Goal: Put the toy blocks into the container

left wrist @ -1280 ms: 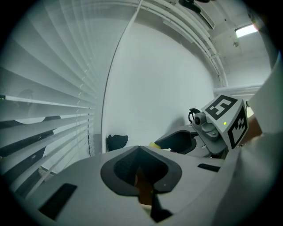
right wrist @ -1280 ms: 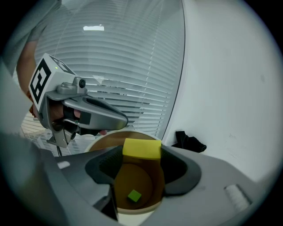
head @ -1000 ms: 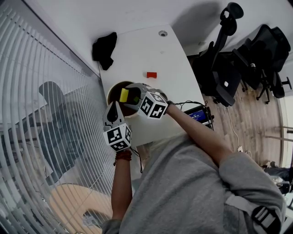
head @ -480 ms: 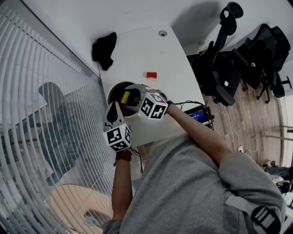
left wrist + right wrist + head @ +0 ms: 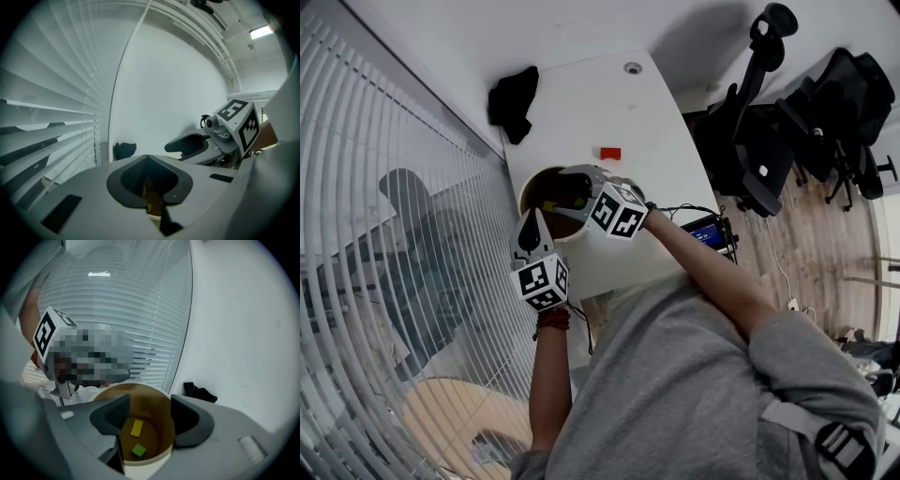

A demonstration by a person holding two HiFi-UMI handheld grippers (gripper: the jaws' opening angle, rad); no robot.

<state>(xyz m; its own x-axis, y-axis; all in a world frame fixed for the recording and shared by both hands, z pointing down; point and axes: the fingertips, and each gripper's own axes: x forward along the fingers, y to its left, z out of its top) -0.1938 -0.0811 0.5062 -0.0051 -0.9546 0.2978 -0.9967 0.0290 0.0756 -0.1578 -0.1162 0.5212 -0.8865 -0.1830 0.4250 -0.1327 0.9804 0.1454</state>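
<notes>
yellow block (image 5: 136,427) lies inside the container (image 5: 162,409), below the right gripper's (image 5: 148,416) parted fingers (image 5: 191,423).

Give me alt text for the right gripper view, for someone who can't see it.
The right gripper hovers open over a round container holding a yellow block and a green block. White blinds and a dark cloth lie beyond.

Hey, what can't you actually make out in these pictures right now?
Head view: the right gripper covers most of the container, hiding its contents.
Right gripper view: the jaws cut off part of the container floor, so blocks besides the yellow block and green block may be hidden.
Head view: the dark object at the table's far corner is too small to identify.
</notes>
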